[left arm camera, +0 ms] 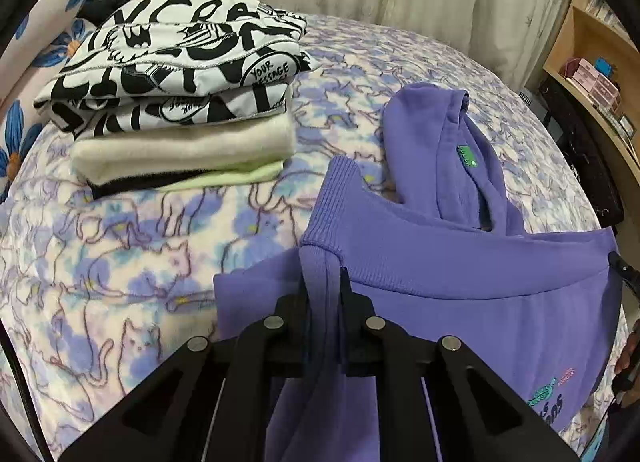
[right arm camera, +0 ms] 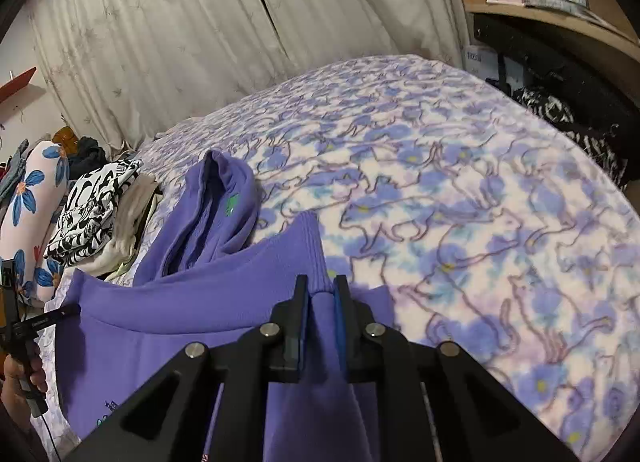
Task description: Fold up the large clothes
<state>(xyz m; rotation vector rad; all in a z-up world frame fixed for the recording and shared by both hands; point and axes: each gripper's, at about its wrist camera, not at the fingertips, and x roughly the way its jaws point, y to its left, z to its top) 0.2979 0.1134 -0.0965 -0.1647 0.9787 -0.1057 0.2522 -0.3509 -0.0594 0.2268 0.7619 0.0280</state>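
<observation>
Pillow [left arm camera: 44, 58]: flower-printed, blue on pale pink, at 9 to 10 o'clock in the left wrist view, just behind the stack.
Stack of folded clothes [left arm camera: 180, 102]: at 10 o'clock on the bed; a black-and-white lettered top lies uppermost, a cream piece under it, then thin black and pale green layers at the bottom.
Blanket [left arm camera: 120, 262]: fleece with a purple and blue cat print, covering the whole bed under everything.
Left gripper [left arm camera: 322, 286]: at 6 o'clock in its own view, fingers drawn in tight on a bunched fold of the hoodie's ribbed hem, cloth pinched between them.
Hoodie [left arm camera: 460, 282]: purple, lying on the blanket right of the stack and apart from it; its ribbed hem is lifted and turned up toward the hood, the hood lies at 1 o'clock with a small green label showing, and a teal and pink print sits on the chest at 4 o'clock.
Right gripper [right arm camera: 322, 290]: at 6 o'clock in its own view, likewise closed down on the other corner of the ribbed hem, the fold standing up between the two fingers.
Curtain [right arm camera: 200, 30]: pale, hanging behind the bed at 12 o'clock.
Shelf [right arm camera: 552, 10]: wooden, at 2 o'clock, with small pink boxes on it.
</observation>
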